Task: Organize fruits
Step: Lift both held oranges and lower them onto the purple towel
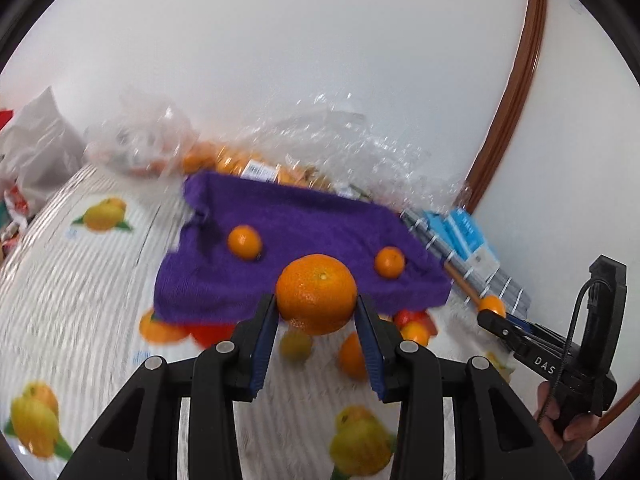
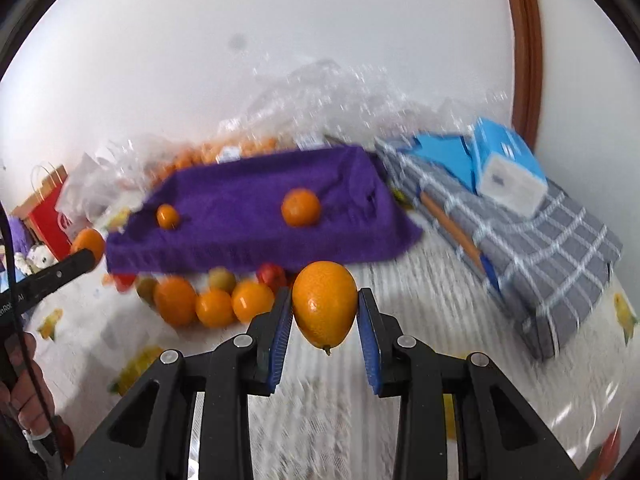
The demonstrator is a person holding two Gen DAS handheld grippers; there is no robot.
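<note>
Ribbed blue pads (image 1: 266,344) of my left gripper (image 1: 316,312) pinch a round, dimpled orange (image 1: 316,294) above the cloth-covered table (image 1: 80,280). My right gripper (image 2: 324,312) squeezes a smooth, egg-shaped kumquat (image 2: 324,304) the same way, stem end down. Behind them a fuzzy purple towel (image 1: 300,232) carries two small round oranges (image 1: 245,242), well apart. More loose fruit (image 2: 212,304) sits in a cluster at the towel's near edge. Crinkled clear plastic bags (image 1: 340,136) of oranges lie behind the towel.
</note>
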